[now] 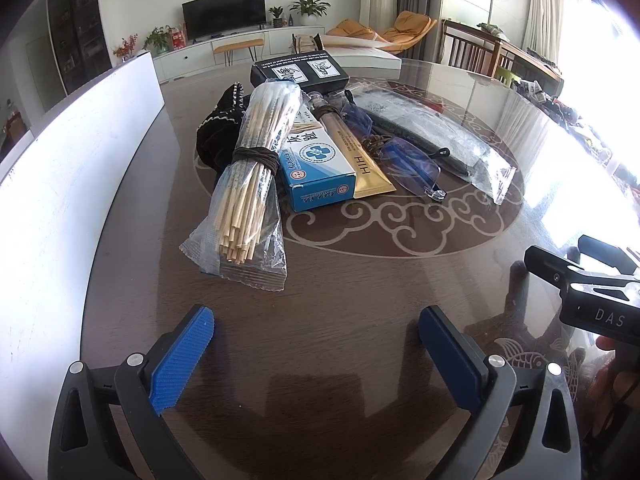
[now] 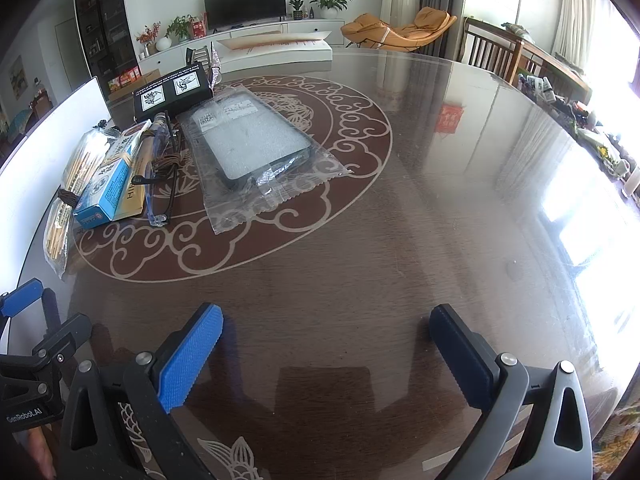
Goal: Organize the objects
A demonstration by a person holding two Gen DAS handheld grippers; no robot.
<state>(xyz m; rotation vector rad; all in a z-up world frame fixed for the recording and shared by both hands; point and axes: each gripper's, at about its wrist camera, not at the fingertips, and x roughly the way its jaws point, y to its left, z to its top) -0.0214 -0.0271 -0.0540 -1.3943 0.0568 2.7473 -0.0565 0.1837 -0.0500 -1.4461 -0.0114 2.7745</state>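
**Cluster on table, both grippers empty**

Items lie bunched on the far left part of the round table (image 2: 400, 240), over its cloud-pattern inlay. Leftmost: bagged skewers (image 1: 248, 184), bound with a brown cord, near end pointing toward the camera. A black pouch (image 1: 216, 136) sits behind them. A blue box (image 1: 320, 168) lies touching the skewers' right side, then a gold tube (image 1: 370, 172) just beside it. Glasses (image 1: 404, 160) lie right of the tube, near lens on the table. Right of those, a dark flat item in a clear bag (image 2: 256, 148). A black box (image 1: 300, 74) with white labels sits at the far end of the cluster. A white board (image 1: 60, 200) stands along the table's left edge.

Left gripper (image 1: 316, 354): jaws wide, nothing between, above bare tabletop near the cluster.
Right gripper (image 2: 328, 356): jaws wide, nothing between, above bare tabletop to the right.
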